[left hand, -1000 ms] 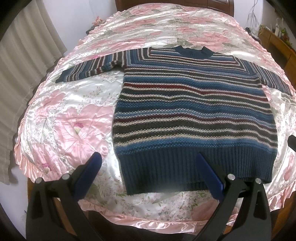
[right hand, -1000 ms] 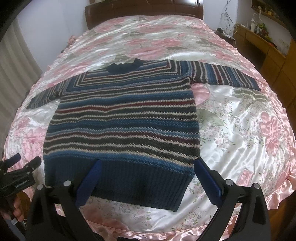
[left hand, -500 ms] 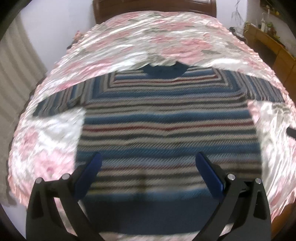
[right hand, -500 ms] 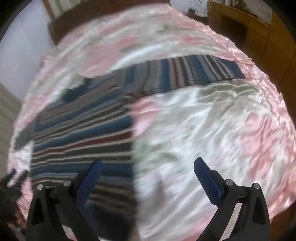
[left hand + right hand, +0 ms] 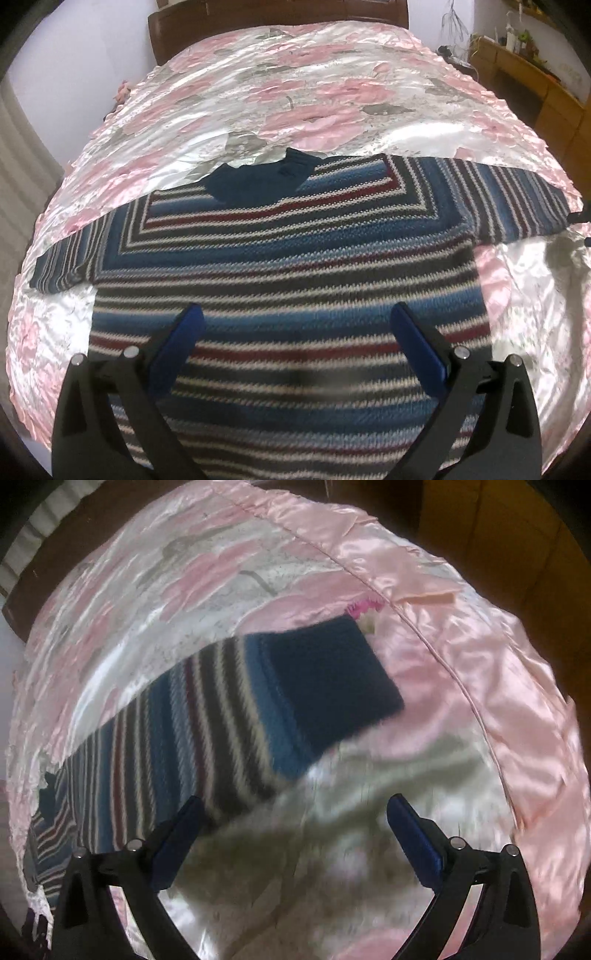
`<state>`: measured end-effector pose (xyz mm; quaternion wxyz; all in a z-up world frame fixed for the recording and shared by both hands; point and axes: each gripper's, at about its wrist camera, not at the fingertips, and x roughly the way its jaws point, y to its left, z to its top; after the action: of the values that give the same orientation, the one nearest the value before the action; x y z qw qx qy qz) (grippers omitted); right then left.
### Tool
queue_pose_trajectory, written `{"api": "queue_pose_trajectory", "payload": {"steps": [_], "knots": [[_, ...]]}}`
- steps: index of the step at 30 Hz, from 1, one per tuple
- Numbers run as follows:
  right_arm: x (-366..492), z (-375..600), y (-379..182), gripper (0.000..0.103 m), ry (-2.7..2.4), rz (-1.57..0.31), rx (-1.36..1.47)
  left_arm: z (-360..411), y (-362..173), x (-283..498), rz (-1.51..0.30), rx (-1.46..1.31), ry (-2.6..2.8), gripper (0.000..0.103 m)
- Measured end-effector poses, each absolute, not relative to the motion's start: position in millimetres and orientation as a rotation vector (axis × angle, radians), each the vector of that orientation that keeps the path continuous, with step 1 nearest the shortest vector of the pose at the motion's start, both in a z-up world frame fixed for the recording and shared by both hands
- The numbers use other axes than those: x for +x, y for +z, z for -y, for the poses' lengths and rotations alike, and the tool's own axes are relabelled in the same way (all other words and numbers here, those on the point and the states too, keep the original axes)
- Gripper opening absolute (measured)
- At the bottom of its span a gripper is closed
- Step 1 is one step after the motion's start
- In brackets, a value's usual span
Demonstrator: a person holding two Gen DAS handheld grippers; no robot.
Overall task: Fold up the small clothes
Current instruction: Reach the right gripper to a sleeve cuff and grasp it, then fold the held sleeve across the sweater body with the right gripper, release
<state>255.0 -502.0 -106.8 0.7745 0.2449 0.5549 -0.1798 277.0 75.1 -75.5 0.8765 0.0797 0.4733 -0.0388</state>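
Note:
A striped knit sweater in blue, dark red, grey and cream lies flat on the bed, its navy collar pointing away and both sleeves spread out. My left gripper hovers open over the sweater's body with nothing between its fingers. In the right wrist view the sweater's right sleeve runs diagonally, ending in a navy cuff. My right gripper is open above the bedspread just in front of that sleeve, holding nothing.
The bed is covered by a shiny pink and white floral satin bedspread with a ruffled pink border. A dark wooden headboard stands at the far end. Wooden furniture stands to the right, a curtain to the left.
Both grippers moved forward over the bed. The left went from the hem to above the sweater's body. The right swung rightward from the hem to the right sleeve and cuff.

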Motion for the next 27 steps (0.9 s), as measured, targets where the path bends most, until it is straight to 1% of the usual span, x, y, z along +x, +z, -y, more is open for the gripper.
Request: {"api": "queue_pose_trajectory", "payload": {"steps": [6, 8, 9, 10, 11, 12, 13, 14, 15, 16, 18, 21, 23, 27], "knots": [[273, 539, -125, 0.099, -0.373, -1.198, 0.619, -73, -91, 293, -1.006, 0.158, -0.052, 0.101], [274, 548, -128, 0.096, -0.369, -1.193, 0.641, -74, -97, 294, -1.01, 0.181, -0.042, 0.101], [272, 553, -128, 0.092, -0.356, -1.186, 0.657, -75, -101, 294, -1.014, 0.192, -0.037, 0.101], [273, 555, -128, 0.084, -0.354, -1.183, 0.663, -77, -104, 294, -1.019, 0.196, -0.033, 0.101], [272, 556, -128, 0.079, -0.348, -1.179, 0.673, -79, -106, 295, -1.023, 0.196, -0.031, 0.101], [272, 556, -128, 0.064, -0.332, -1.177, 0.682, -82, -107, 296, -1.028, 0.192, -0.027, 0.101], [272, 555, -128, 0.044, -0.324, -1.182, 0.681, -85, -109, 297, -1.033, 0.189, -0.022, 0.101], [273, 554, -128, 0.036, -0.317, -1.187, 0.676, -88, -110, 298, -1.038, 0.186, -0.016, 0.101], [273, 550, -126, 0.022, -0.292, -1.185, 0.669, -92, -110, 298, -1.04, 0.185, -0.012, 0.101], [273, 546, -122, 0.014, -0.282, -1.179, 0.659, -95, -111, 298, -1.04, 0.185, -0.01, 0.101], [275, 533, -107, 0.011, -0.302, -1.15, 0.57, -105, -110, 295, -1.038, 0.185, 0.001, 0.101], [277, 496, -76, 0.01, -0.304, -1.104, 0.386, -125, -107, 290, -1.039, 0.18, 0.022, 0.101], [277, 472, -61, 0.01, -0.256, -1.074, 0.372, -138, -105, 288, -1.04, 0.169, 0.04, 0.101], [290, 388, -37, 0.01, -0.149, -1.065, 0.207, -171, -99, 283, -1.044, 0.138, 0.076, 0.101]]}}
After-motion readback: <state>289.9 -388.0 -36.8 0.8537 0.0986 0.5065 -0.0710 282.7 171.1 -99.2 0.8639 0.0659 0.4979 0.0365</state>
